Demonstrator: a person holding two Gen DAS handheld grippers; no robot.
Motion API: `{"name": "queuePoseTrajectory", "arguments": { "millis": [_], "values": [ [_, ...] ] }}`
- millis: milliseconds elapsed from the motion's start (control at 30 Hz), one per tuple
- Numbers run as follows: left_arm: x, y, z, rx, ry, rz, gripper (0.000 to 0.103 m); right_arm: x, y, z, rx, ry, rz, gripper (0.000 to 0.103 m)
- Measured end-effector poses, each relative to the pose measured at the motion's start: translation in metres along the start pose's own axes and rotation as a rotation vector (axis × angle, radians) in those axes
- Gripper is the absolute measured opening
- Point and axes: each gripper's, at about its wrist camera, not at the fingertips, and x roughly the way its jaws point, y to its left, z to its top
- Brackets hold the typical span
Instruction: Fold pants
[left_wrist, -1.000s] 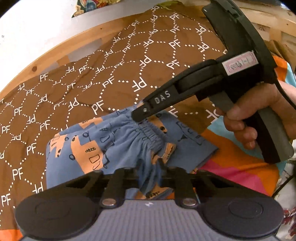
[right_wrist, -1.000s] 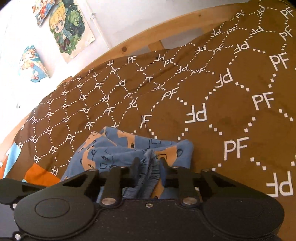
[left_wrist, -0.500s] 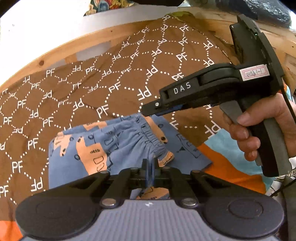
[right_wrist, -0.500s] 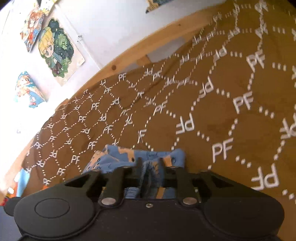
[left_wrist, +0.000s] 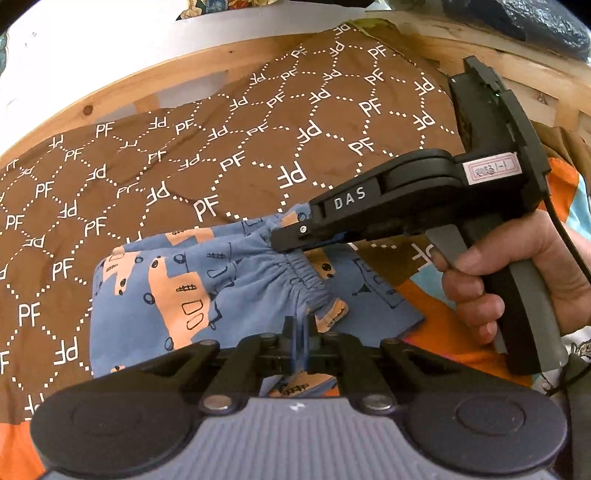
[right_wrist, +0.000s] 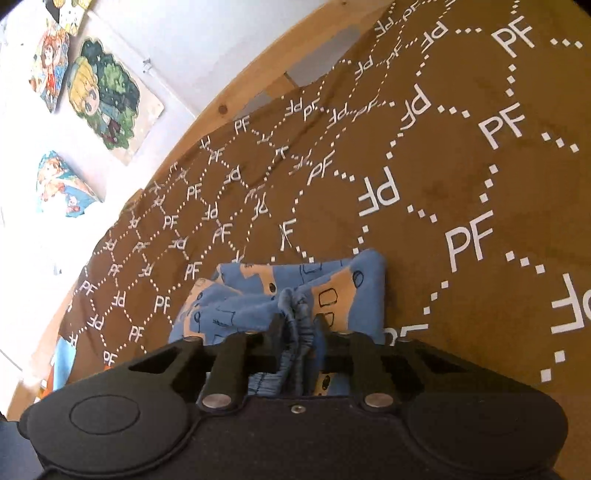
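Pants (left_wrist: 192, 291), blue with orange print, are lying bunched on the brown PF blanket (left_wrist: 240, 147). Left tool (left_wrist: 300, 332) is pinching a thin fold of the waistband, jaws nearly together. Right tool (right_wrist: 298, 326) is clamping gathered elastic waistband at the other end. A hand (left_wrist: 517, 273) is gripping the right tool's handle.

Quick head count from both wrist views

We count one pair of blue pants (left_wrist: 236, 291) with orange vehicle prints, one brown PF-patterned blanket (left_wrist: 221, 155), and one wooden bed frame (left_wrist: 122, 88). We've got two grippers: the left gripper (left_wrist: 300, 326) and the right gripper (right_wrist: 297, 325), plus one bare hand (left_wrist: 517, 273) on the right one's handle. On the wall we count three cartoon posters (right_wrist: 110, 99).
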Motion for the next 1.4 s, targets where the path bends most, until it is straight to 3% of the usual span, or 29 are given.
{"name": "queuePoseTrajectory", "arguments": {
  "millis": [300, 467, 533, 567, 600, 700, 767, 833, 933, 1000, 1100, 1200, 1400],
  "values": [
    [-0.023, -0.007, 0.008, 0.015, -0.077, -0.048, 0.003, -0.043, 0.018, 0.014, 0.007, -0.066, -0.014, 0.006],
    [-0.010, -0.018, 0.004, 0.054, -0.033, -0.092, 0.004, -0.052, 0.018, 0.008, -0.022, -0.031, -0.117, 0.006],
    [-0.001, -0.021, 0.002, 0.057, 0.008, -0.091, 0.011, -0.040, 0.018, 0.003, -0.062, 0.005, -0.185, 0.009],
    [0.000, -0.020, 0.001, 0.050, 0.013, -0.091, 0.014, -0.035, 0.018, -0.001, -0.081, 0.011, -0.217, 0.013],
    [-0.003, -0.018, 0.000, 0.041, 0.005, -0.097, 0.023, -0.033, 0.018, -0.004, -0.105, 0.011, -0.239, 0.017],
    [-0.026, -0.002, -0.002, -0.010, -0.101, -0.079, 0.060, -0.038, 0.031, -0.009, -0.219, -0.035, -0.307, 0.041],
    [-0.040, 0.014, -0.005, -0.084, -0.175, 0.016, 0.077, -0.043, 0.040, -0.011, -0.279, -0.087, -0.338, 0.076],
    [-0.042, 0.030, -0.007, -0.183, -0.191, 0.160, 0.096, -0.045, 0.045, -0.015, -0.298, -0.135, -0.361, 0.085],
    [-0.026, 0.053, -0.012, -0.308, -0.089, 0.348, 0.097, -0.039, 0.050, -0.023, -0.322, -0.133, -0.401, 0.094],
    [-0.010, 0.063, -0.019, -0.365, 0.031, 0.378, 0.097, -0.030, 0.055, -0.034, -0.355, -0.114, -0.444, 0.097],
    [0.010, 0.069, -0.033, -0.399, 0.125, 0.382, 0.100, -0.021, 0.058, -0.047, -0.437, -0.060, -0.529, 0.099],
    [0.006, 0.075, -0.047, -0.448, 0.101, 0.381, 0.103, -0.025, 0.057, -0.049, -0.490, -0.029, -0.576, 0.102],
    [-0.003, 0.104, -0.066, -0.661, 0.116, 0.275, 0.103, -0.035, 0.047, -0.042, -0.467, -0.032, -0.692, 0.102]
  ]
}}
